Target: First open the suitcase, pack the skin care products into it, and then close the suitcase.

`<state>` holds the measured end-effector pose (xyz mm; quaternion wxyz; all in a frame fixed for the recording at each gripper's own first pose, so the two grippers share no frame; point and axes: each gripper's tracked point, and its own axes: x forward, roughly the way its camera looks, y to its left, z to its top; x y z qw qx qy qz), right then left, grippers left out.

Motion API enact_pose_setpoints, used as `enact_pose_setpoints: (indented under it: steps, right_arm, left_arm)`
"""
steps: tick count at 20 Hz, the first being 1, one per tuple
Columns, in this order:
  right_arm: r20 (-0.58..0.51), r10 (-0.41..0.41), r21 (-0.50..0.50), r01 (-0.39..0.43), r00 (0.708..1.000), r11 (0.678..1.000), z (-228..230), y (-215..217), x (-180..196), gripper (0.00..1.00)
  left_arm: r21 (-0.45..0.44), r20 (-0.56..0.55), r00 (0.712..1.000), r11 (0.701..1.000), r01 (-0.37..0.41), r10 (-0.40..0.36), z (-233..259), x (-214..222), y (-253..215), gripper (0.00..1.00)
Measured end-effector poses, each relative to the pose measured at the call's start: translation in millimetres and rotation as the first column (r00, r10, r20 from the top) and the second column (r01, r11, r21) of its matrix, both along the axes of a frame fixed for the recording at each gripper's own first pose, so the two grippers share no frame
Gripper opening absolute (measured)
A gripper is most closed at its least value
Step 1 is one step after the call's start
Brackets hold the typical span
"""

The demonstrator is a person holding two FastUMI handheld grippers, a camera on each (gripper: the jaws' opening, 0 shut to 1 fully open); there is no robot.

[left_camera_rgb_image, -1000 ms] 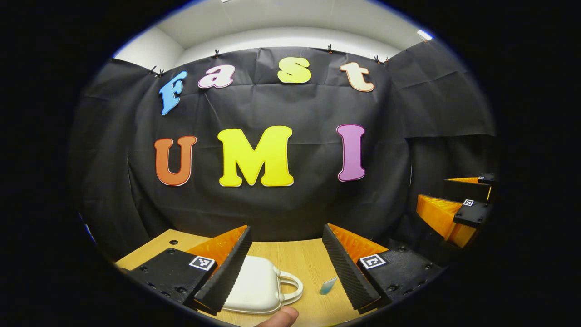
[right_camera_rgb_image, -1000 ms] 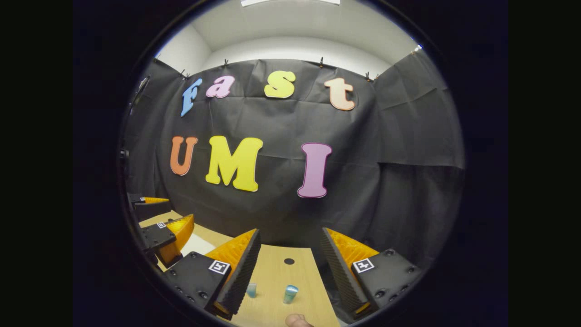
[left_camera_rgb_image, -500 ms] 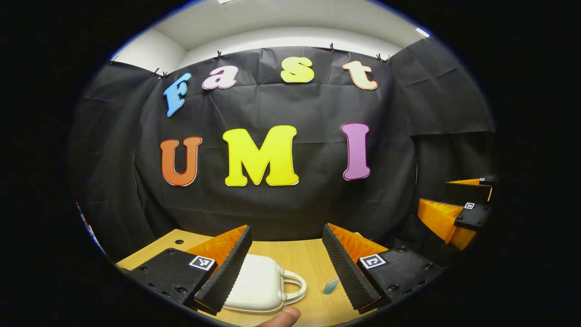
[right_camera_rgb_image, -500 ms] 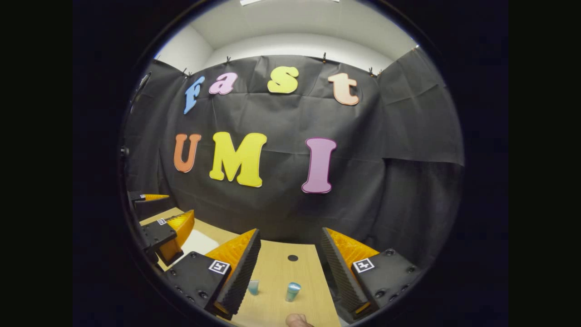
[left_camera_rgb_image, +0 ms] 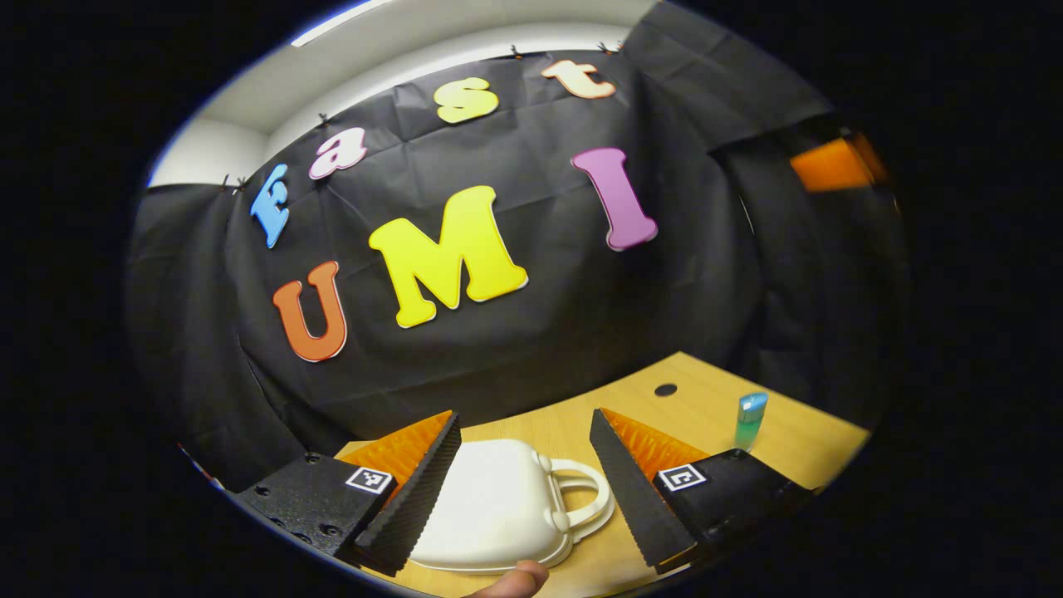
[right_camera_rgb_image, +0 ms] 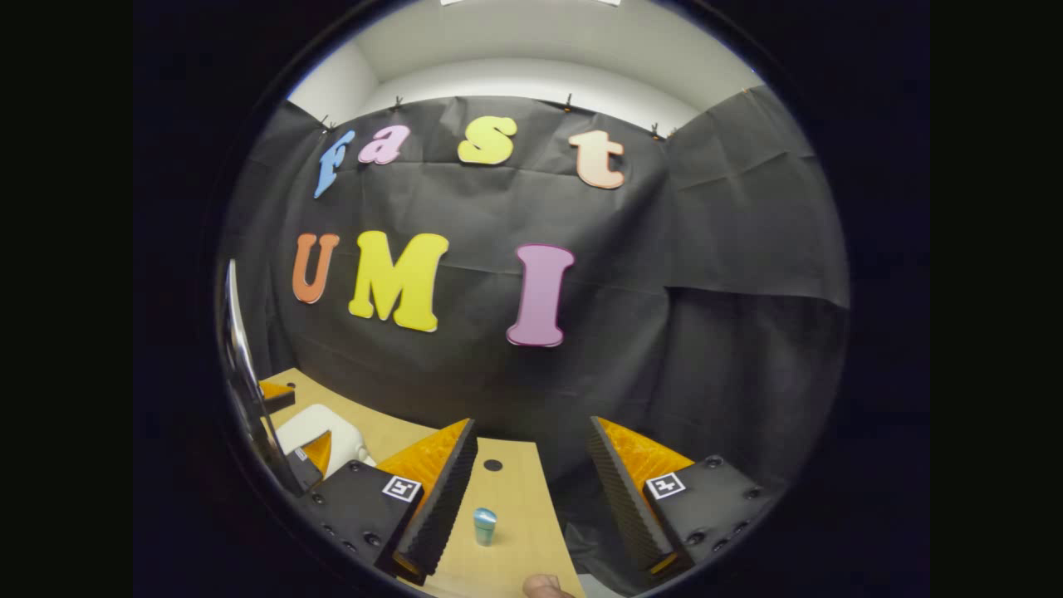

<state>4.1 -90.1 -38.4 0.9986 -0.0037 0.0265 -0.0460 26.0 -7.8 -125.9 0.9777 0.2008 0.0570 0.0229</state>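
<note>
Left gripper view has tilted and swung since a moment ago: the left gripper (left_camera_rgb_image: 523, 490), fingers spread, now frames the closed white suitcase (left_camera_rgb_image: 498, 515) and its handle just ahead, so opening looks about to begin. A teal bottle (left_camera_rgb_image: 750, 419) stands off to its right on the wooden tabletop (left_camera_rgb_image: 706, 399). The right gripper (right_camera_rgb_image: 531, 498) hangs spread above another bottle (right_camera_rgb_image: 485, 526). Black cloth walls the booth.

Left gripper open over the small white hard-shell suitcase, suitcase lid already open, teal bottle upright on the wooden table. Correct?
Not quite: in the left gripper view the small white hard-shell suitcase is closed. The left gripper is open over it, and the teal bottle stands upright on the wooden table.
</note>
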Motion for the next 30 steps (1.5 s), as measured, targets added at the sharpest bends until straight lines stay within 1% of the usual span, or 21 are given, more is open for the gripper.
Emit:
enact_pose_setpoints:
  steps: [2,4,6,8,9,11,13,14,15,16,18,19,20,21,22,23,24,25,26,28,30]
  right_arm:
    - [-0.022,-0.026,0.014,0.026,0.999,1.000,-13.0,-17.4,-2.5,0.80]
    - [-0.045,-0.039,0.024,0.040,0.998,0.999,-25.9,-31.0,-4.6,0.80]
    - [-0.065,-0.054,0.028,0.056,0.996,0.998,-40.4,-45.9,-4.3,0.79]
    - [-0.089,-0.050,0.047,0.055,0.995,0.997,-52.2,-54.8,-2.4,0.79]
    - [-0.099,-0.049,0.055,0.054,0.994,0.997,-57.3,-59.2,-0.1,0.79]
    - [-0.112,-0.036,0.063,0.043,0.993,0.997,-66.5,-65.7,4.4,0.79]
    - [-0.122,-0.018,0.065,0.026,0.992,0.998,-77.3,-72.6,9.2,0.80]
    - [-0.131,-0.002,0.067,0.011,0.991,0.998,-83.9,-72.9,10.4,0.78]
    - [-0.142,0.018,0.071,-0.008,0.990,0.997,-90.6,-71.9,11.5,0.80]
    - [-0.155,0.033,0.073,-0.021,0.987,0.997,-99.1,-71.2,12.8,0.80]
    - [-0.169,0.057,0.077,-0.045,0.984,0.996,-106.7,-68.6,12.8,0.80]
    - [-0.171,0.062,0.071,-0.050,0.983,0.996,-107.2,-66.7,12.4,0.80]
    - [-0.169,0.057,0.057,-0.048,0.984,0.997,-107.1,-66.7,11.3,0.79]
    - [-0.165,0.050,0.046,-0.043,0.985,0.998,-104.3,-66.8,10.0,0.80]
    - [-0.160,0.044,0.041,-0.037,0.986,0.998,-102.3,-64.7,7.9,0.80]
    - [-0.157,0.032,0.036,-0.027,0.987,0.999,-99.0,-62.5,6.0,0.78]
    - [-0.154,0.019,0.036,-0.014,0.988,0.999,-96.7,-59.9,4.5,0.78]
    - [-0.149,0.007,0.038,-0.002,0.989,0.999,-93.1,-56.2,4.2,0.80]
    - [-0.146,-0.005,0.036,0.011,0.989,0.999,-91.1,-50.9,3.1,0.80]
    - [-0.149,-0.034,0.031,0.039,0.988,0.999,-87.9,-43.2,2.8,0.78]
    - [-0.143,-0.059,0.042,0.066,0.988,0.997,-80.3,-34.7,0.5,0.78]
  left_arm:
    - [0.121,-0.035,0.999,0.993,0.008,-0.004,-32.2,4.6,-3.3,1.00]
    - [0.215,-0.077,0.997,0.977,0.014,0.003,-65.7,11.1,-4.0,0.98]
    - [0.318,-0.137,0.990,0.948,0.010,0.036,-100.4,16.7,-2.1,0.98]
    - [0.416,-0.182,0.981,0.909,0.022,0.060,-124.6,23.6,-4.7,0.99]
    - [0.466,-0.195,0.978,0.884,0.030,0.070,-134.8,24.2,-6.0,0.98]
    - [0.545,-0.198,0.977,0.837,0.042,0.080,-148.3,33.4,-8.9,0.98]
    - [0.617,-0.209,0.970,0.786,0.032,0.124,-156.4,40.1,-3.5,0.98]
    - [0.648,-0.216,0.966,0.761,0.033,0.141,-160.3,45.7,-1.7,0.96]
    - [0.681,-0.220,0.963,0.732,0.035,0.159,-162.3,49.7,-1.4,0.94]
    - [0.709,-0.220,0.959,0.705,0.032,0.177,-164.7,54.2,1.1,0.78]
    - [0.744,-0.221,0.955,0.668,0.034,0.198,-167.6,57.6,5.6,0.61]
    - [0.751,-0.233,0.951,0.658,0.044,0.203,-171.0,61.4,8.4,0.57]
    - [0.760,-0.243,0.947,0.648,0.051,0.211,-173.1,62.2,9.6,0.48]
    - [0.762,-0.263,0.940,0.645,0.063,0.218,-177.3,62.6,10.4,0.43]
    - [0.772,-0.262,0.939,0.632,0.066,0.222,-175.7,62.1,10.2,0.31]
    - [0.771,-0.273,0.938,0.632,0.080,0.215,-173.2,61.7,8.2,0.29]
    - [0.768,-0.284,0.936,0.634,0.092,0.208,-172.9,62.9,7.6,0.22]
    - [0.769,-0.287,0.936,0.631,0.099,0.204,-168.2,60.2,7.1,0.19]
    - [0.760,-0.294,0.936,0.642,0.105,0.195,-164.9,59.5,5.7,0.13]
    - [0.728,-0.315,0.932,0.675,0.117,0.178,-160.1,57.5,8.1,0.07]
    - [0.698,-0.326,0.932,0.705,0.124,0.159,-149.4,53.5,10.8,0.05]
